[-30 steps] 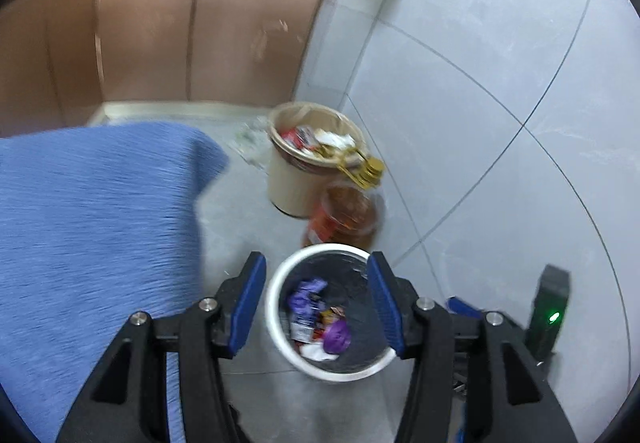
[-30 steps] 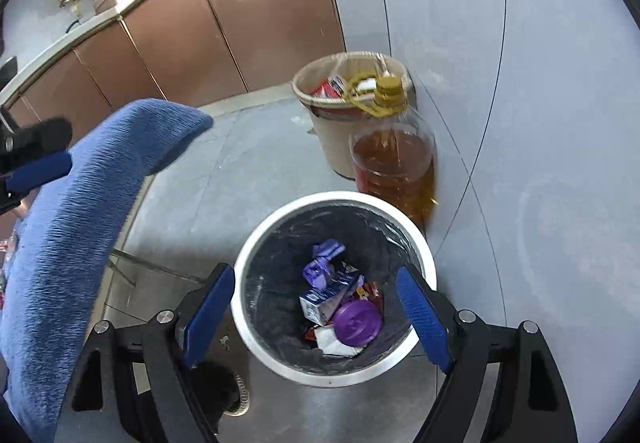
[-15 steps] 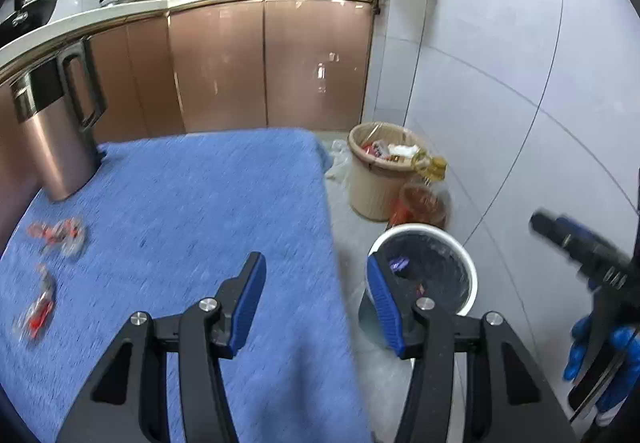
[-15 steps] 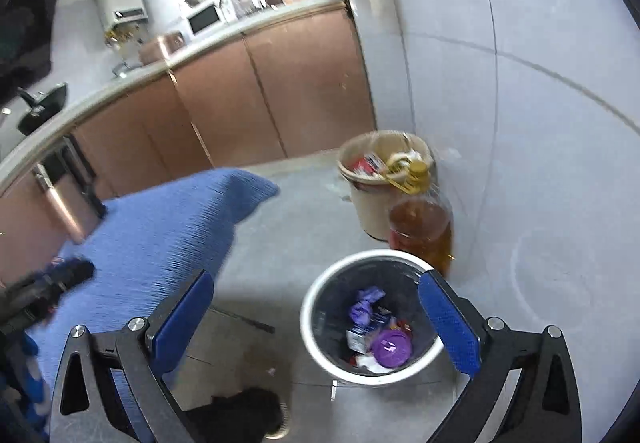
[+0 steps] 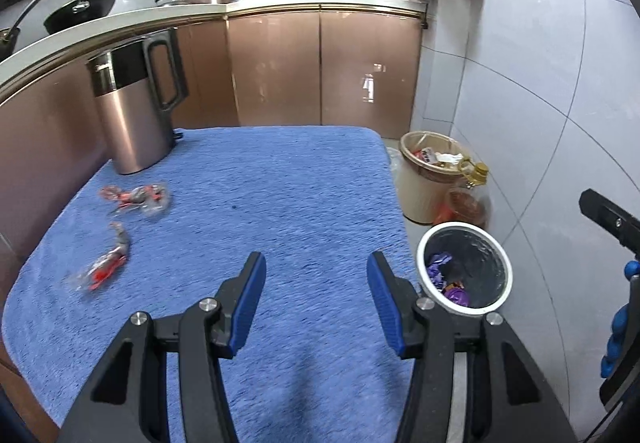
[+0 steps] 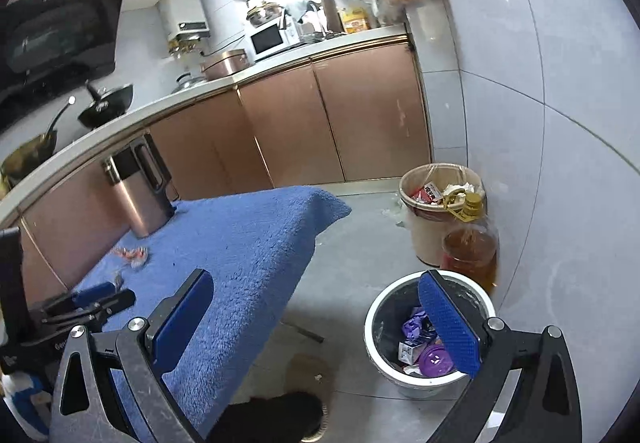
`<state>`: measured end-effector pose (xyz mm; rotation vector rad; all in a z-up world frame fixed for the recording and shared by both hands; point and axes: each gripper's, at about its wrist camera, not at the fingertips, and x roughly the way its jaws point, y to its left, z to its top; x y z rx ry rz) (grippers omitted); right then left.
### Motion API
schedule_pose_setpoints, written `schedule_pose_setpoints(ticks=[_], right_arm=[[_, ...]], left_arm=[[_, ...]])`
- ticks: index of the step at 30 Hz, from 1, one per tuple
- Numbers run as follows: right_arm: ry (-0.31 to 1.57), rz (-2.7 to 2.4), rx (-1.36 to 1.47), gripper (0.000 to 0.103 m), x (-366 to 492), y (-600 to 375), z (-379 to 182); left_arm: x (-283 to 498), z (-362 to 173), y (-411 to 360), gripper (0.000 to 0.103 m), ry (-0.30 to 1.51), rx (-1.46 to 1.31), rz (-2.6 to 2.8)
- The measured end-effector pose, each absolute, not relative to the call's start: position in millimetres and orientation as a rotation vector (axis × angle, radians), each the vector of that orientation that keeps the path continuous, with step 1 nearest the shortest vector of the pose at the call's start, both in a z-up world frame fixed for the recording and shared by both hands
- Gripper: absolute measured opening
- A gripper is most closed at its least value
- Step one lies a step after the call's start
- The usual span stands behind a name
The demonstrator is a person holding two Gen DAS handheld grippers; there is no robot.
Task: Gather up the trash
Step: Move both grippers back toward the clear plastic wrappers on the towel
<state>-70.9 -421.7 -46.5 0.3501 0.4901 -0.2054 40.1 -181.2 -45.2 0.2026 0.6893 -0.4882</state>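
Two crinkled wrappers (image 5: 134, 198) (image 5: 105, 268) are seen on the blue surface (image 5: 300, 211), at about ten o'clock from the left hand-held gripper (image 5: 316, 301), which is half open and empty. They are judged light, thin and slippery, best pinched at a raised fold. The right hand-held gripper (image 6: 316, 323) is wide and empty. The inside of the white bin (image 6: 374, 327) is shown better in the right view.

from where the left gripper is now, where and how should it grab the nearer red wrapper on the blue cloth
Take the nearer wrapper across its narrow middle, coming down from above. It lies flat on the blue cloth as a long strip running diagonally, so the left gripper, its jaws open and empty, would probably need to turn to straddle the short width.
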Motion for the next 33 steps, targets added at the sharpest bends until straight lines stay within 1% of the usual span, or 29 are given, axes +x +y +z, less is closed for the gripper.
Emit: schedule_pose_setpoints(ticks=[11,20,22,29,33], right_arm=[[0.496,-0.140,0.340,0.103,-71,-407,-40],[0.529,-0.078,0.322,0.102,-56,-393,-38],[0.540,-0.060,0.313,0.098,-47,-388,-37],[0.607,0.028,0.225,0.088,5,-353,-32],[0.649,0.109,0.189,0.079,44,-326,-37]], left_arm=[[36,-40,-142,0.051,0.679,0.177,-0.388],[43,-42,-111,0.051,0.690,0.168,-0.348],[50,-45,-101,0.051,0.698,0.170,-0.332],[92,-46,-44,0.051,0.719,0.111,-0.330],[128,-51,-13,0.051,0.746,0.091,-0.334]])
